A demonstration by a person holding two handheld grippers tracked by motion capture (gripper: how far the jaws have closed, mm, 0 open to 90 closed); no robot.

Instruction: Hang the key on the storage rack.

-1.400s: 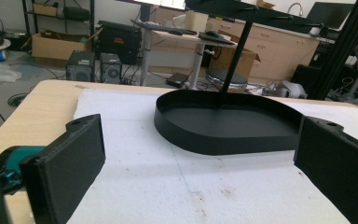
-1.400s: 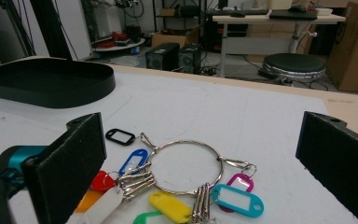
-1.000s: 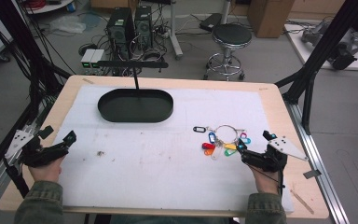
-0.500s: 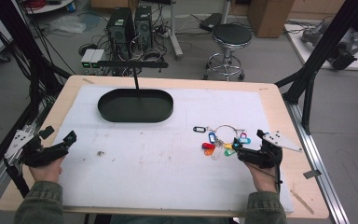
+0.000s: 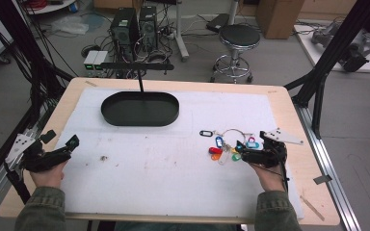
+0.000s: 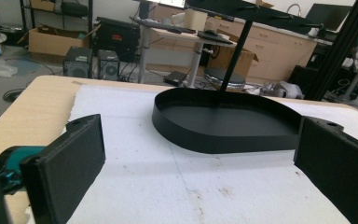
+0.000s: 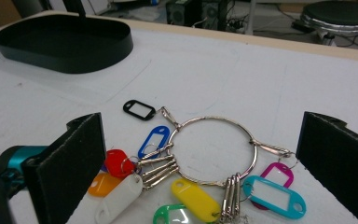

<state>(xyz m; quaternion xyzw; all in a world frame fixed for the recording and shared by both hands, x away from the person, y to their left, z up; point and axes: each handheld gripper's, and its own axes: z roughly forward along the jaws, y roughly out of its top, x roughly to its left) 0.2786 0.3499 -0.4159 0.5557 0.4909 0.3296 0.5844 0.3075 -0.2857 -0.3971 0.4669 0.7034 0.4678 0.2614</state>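
Right gripper (image 7: 200, 196) hangs wide open over the key ring (image 7: 213, 151) (tags splayed everywhere), so it could easily pinch a loose tag and drag the bunch; left gripper (image 6: 200, 186) is open too

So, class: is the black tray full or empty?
Empty: the black tray shows only its bare floor and the stand's post; the key ring lies outside on the mat.

Metal key ring (image 7: 214, 150) with coloured tags between wide-apart jaws, perhaps just clear of both; black tray (image 7: 65, 44) beyond.
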